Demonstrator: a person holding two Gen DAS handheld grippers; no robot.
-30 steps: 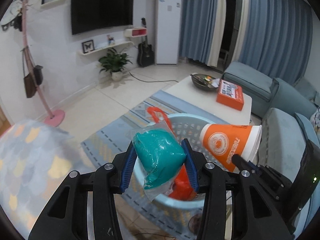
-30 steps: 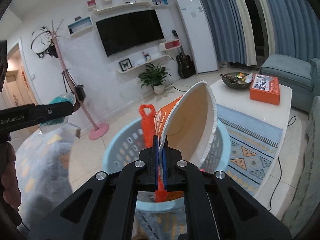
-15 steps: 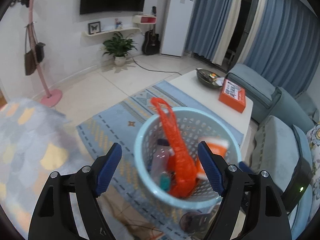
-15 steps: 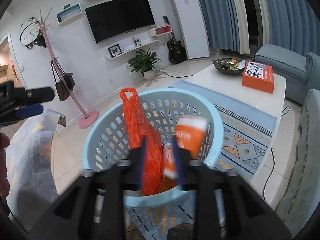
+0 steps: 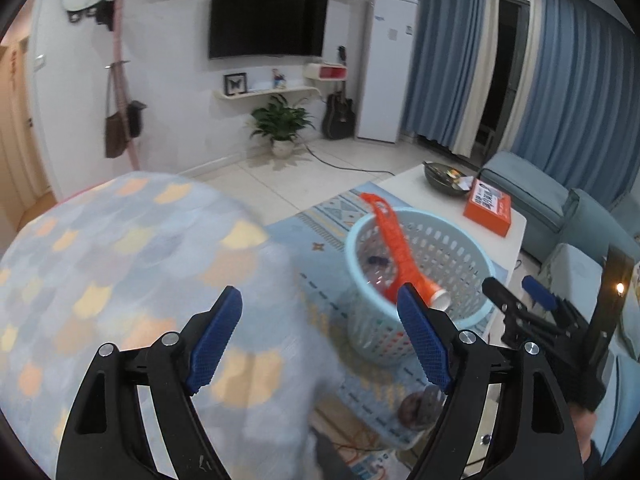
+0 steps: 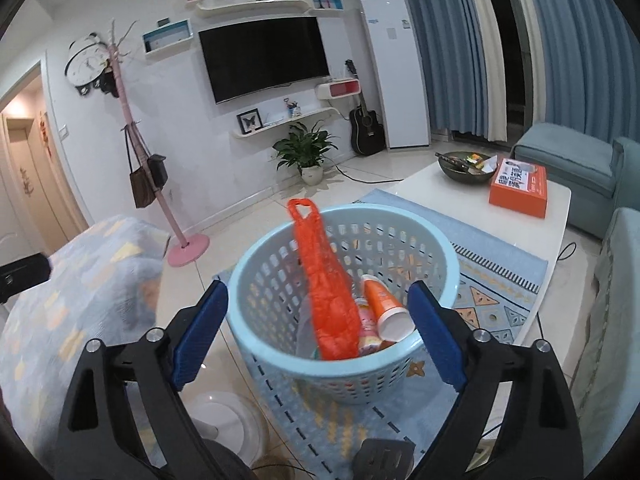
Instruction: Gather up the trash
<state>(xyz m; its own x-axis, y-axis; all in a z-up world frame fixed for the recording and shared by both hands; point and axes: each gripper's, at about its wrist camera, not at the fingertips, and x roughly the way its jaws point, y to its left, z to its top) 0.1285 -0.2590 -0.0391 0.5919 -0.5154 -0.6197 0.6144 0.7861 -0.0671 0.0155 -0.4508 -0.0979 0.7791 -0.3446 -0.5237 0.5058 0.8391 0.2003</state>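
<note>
The floor [image 6: 248,216] has pale shiny tiles. A blue rug [image 6: 496,276] with little shapes lies on it. The light blue basket [image 6: 400,220] stands on the rug. Beside the rug stands a white table [image 6: 448,192]. On the table sit a dark bowl [image 6: 466,168] and an orange box [image 6: 520,188], close together.

Right gripper [image 6: 318,334] gapes empty over basket [image 6: 450,264]; orange cup [image 6: 386,308] lies inside

Nothing here reads clearly. The orange box [image 6: 519,187] on the white table [image 6: 440,184], right of frame, carries large white characters (too blurred to make out); the fridge [image 6: 394,72] labels are illegible.
</note>
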